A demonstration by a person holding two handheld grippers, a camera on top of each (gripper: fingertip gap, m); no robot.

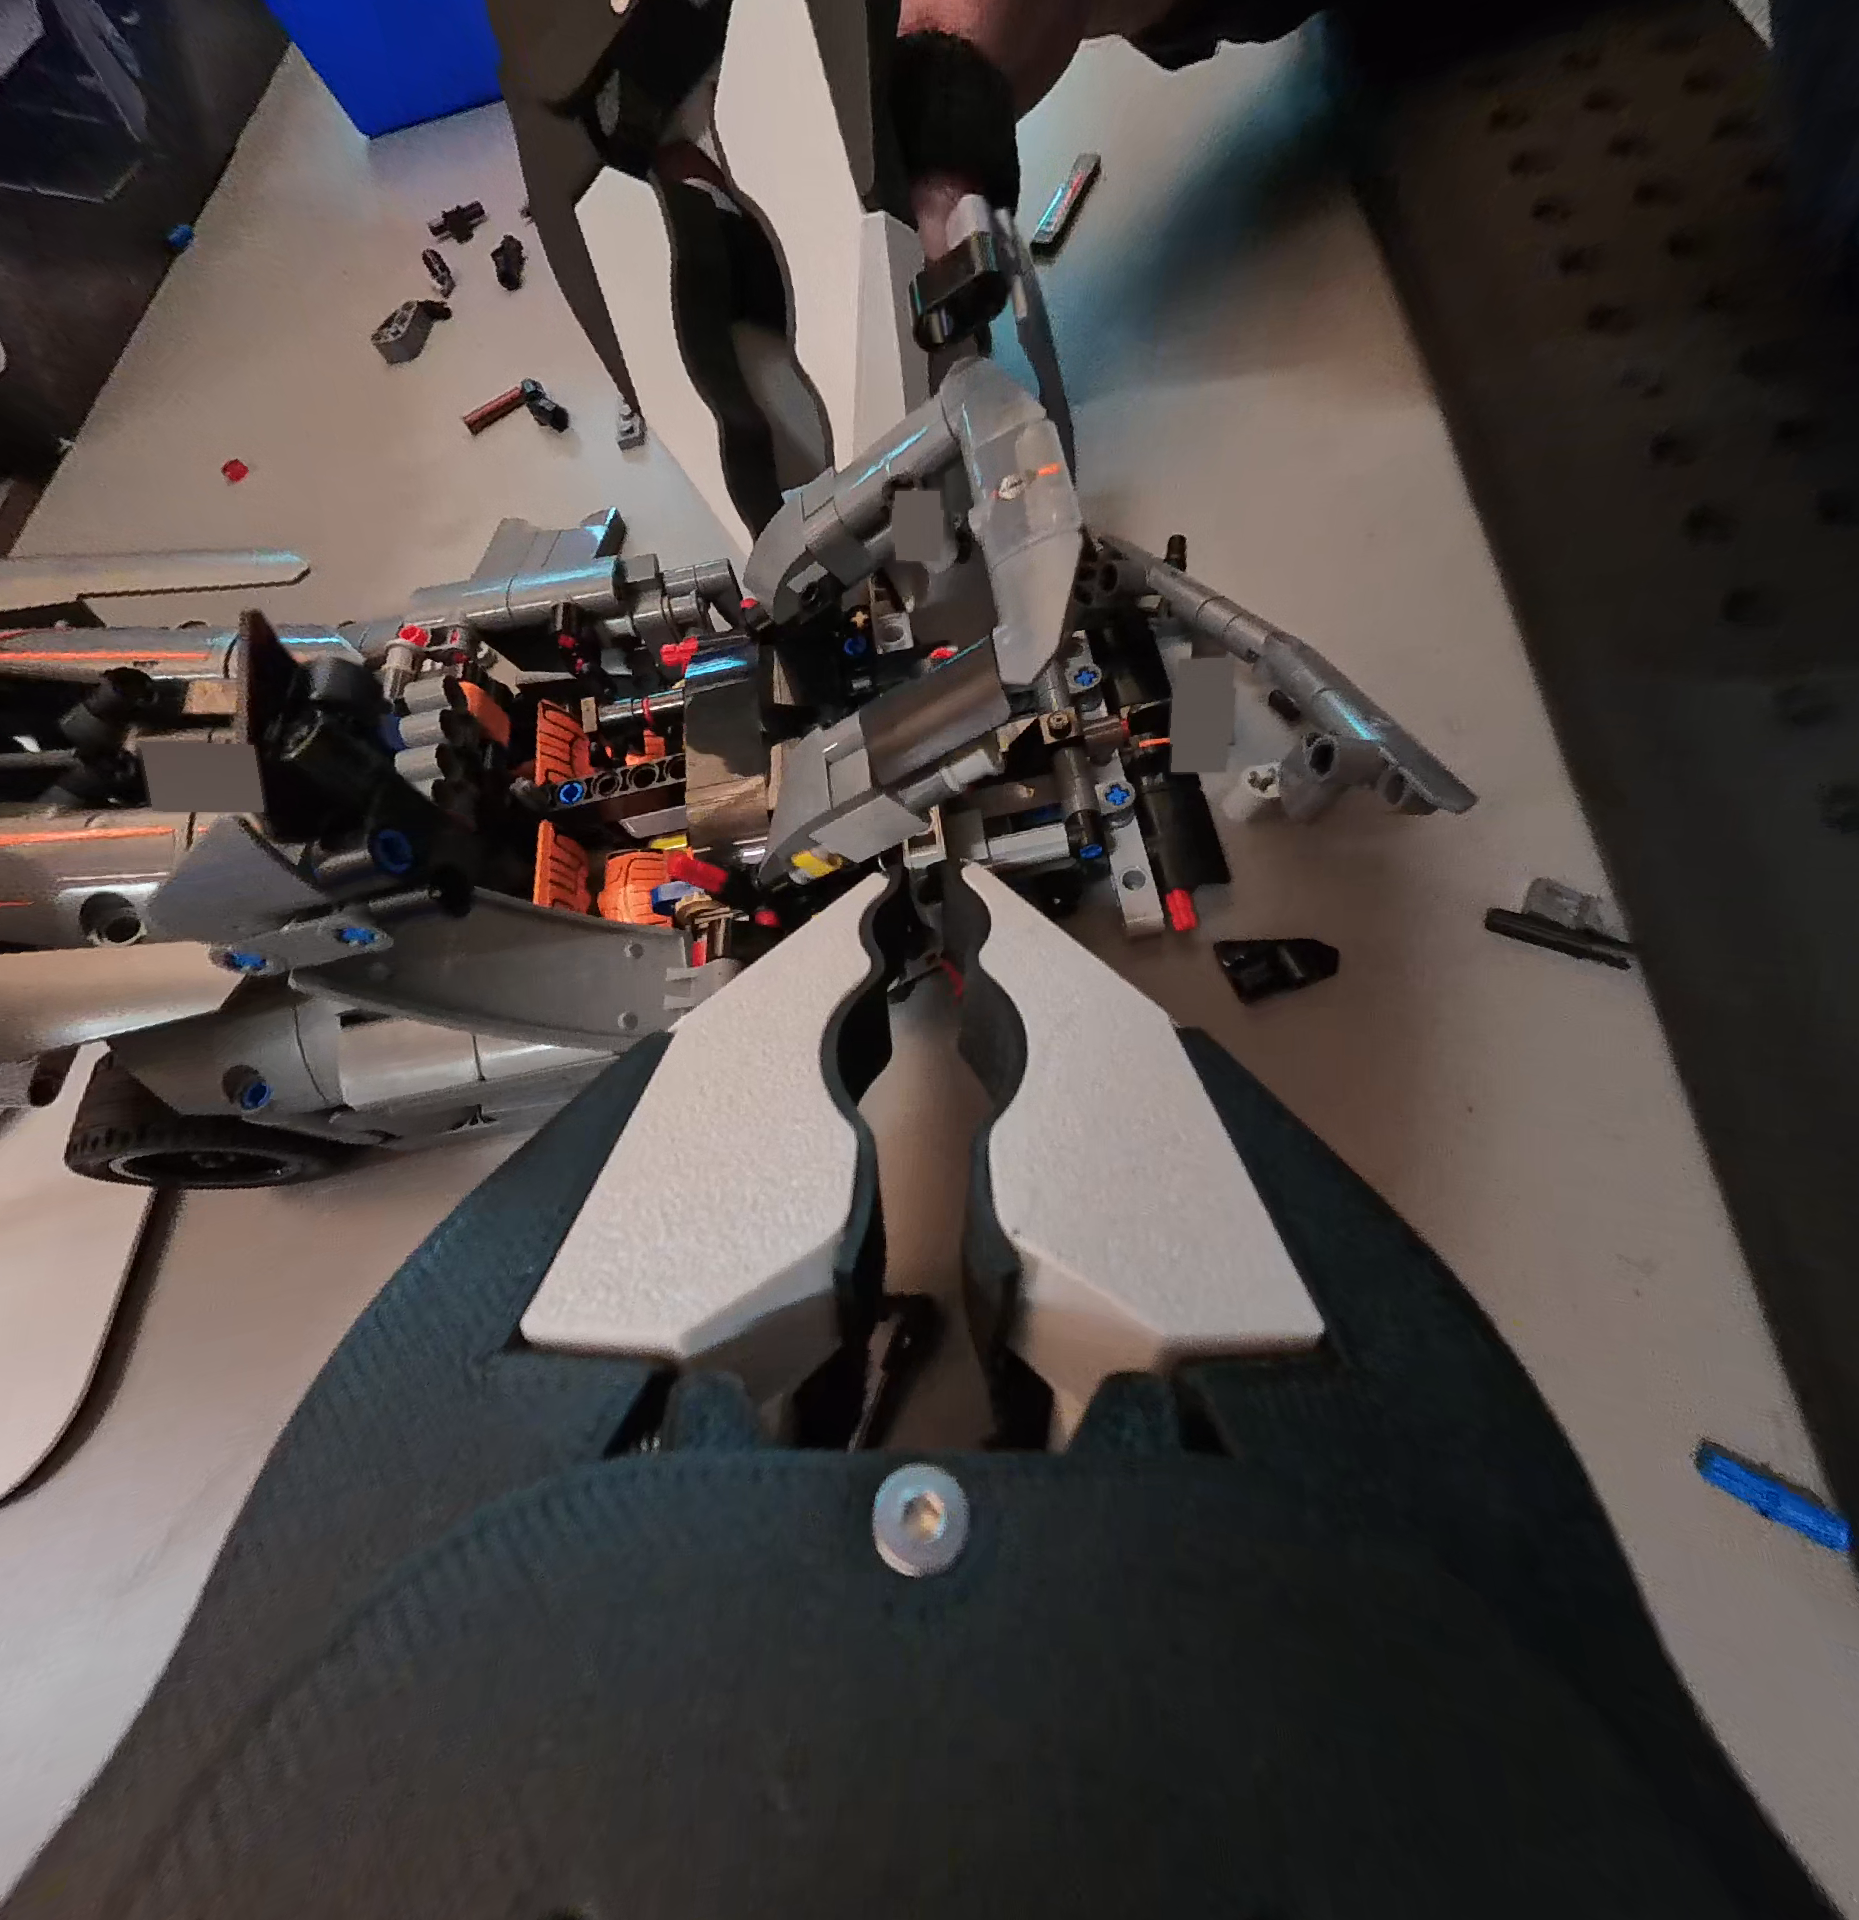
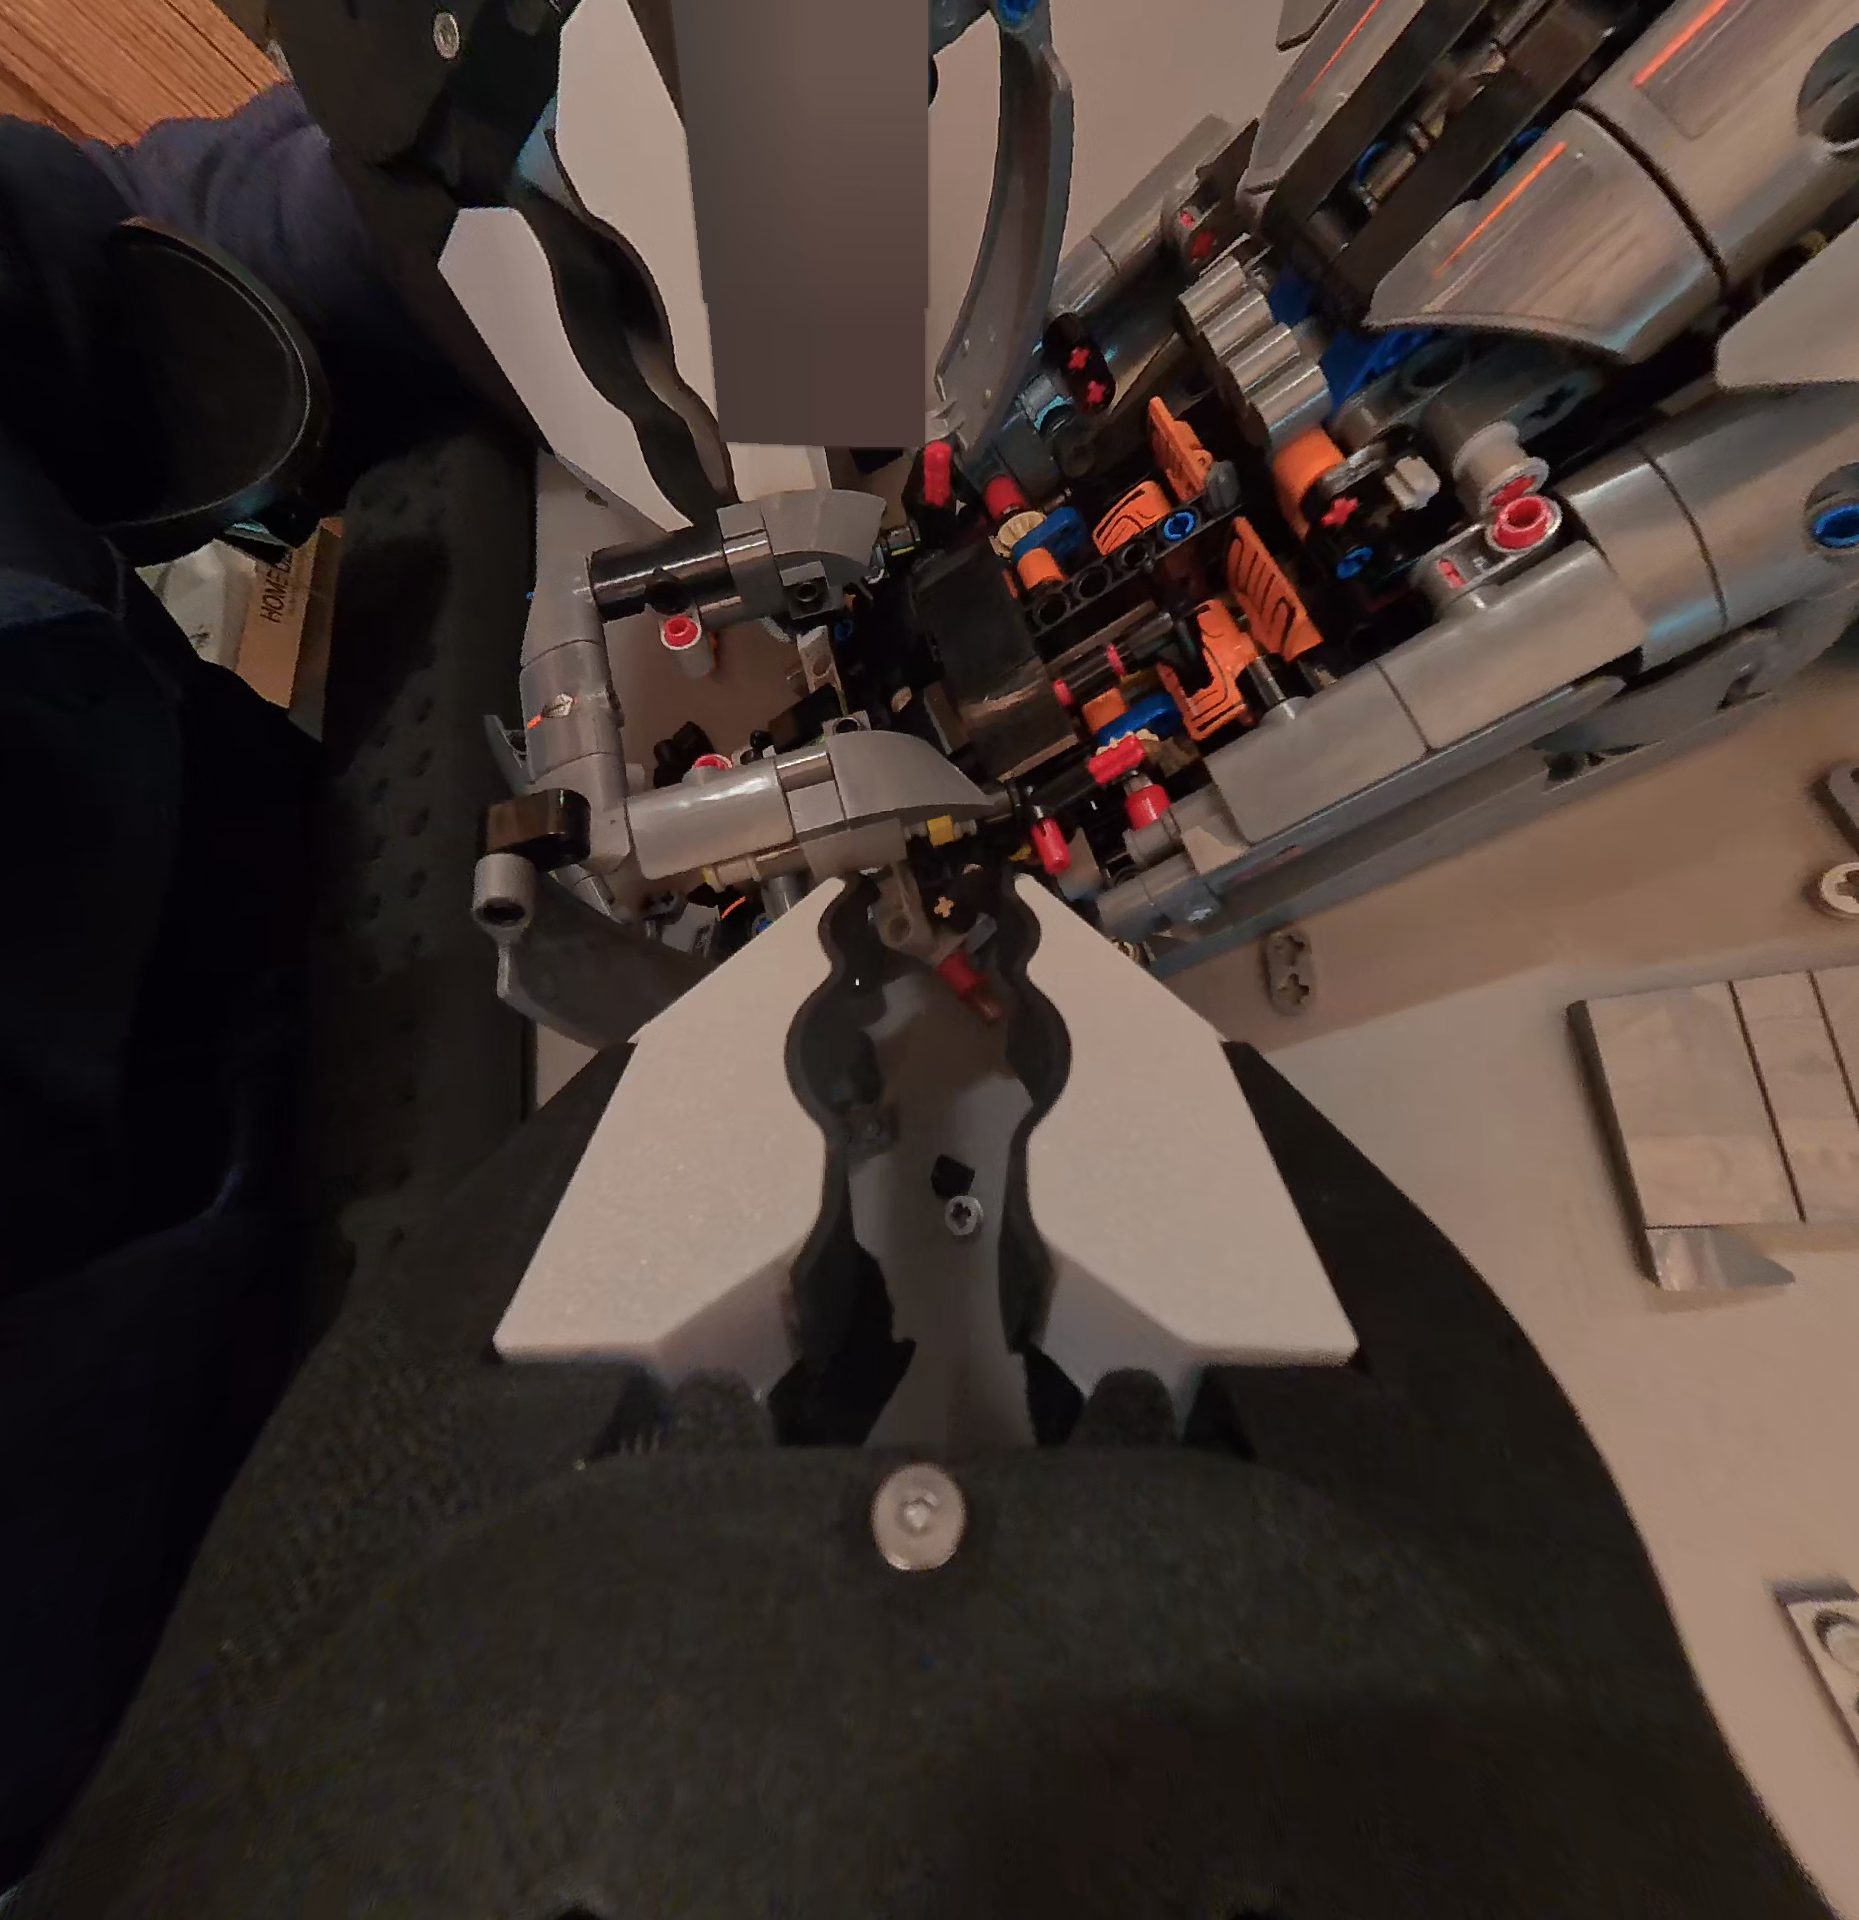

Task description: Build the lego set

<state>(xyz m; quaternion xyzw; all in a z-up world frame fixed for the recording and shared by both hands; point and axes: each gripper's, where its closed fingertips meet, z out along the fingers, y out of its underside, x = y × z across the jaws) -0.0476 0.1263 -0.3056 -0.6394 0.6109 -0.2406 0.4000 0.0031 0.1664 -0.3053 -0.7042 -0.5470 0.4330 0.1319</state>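
Observation:
A grey Lego car with orange seats lies on the white table; it also shows in the right wrist view. Its grey front section stands tilted up at the nose. My left gripper is closed narrowly on dark parts of the front frame, low at the near side. My right gripper is closed on small black and tan parts with a red pin under the grey fender arm. It reaches in from the far side in the left wrist view. A left finger shows opposite; a patch hides the other.
Loose black pieces, a red bit, a black wedge and a blue piece lie on the table. A dark perforated mat borders it. Grey flat tiles lie beside the car. A dark sleeve is close by. The tips of one gripper are about 7 cm away from the tips of the other. From my left tips it is roughly 15 cm to the blue piece; from my right, 20 cm.

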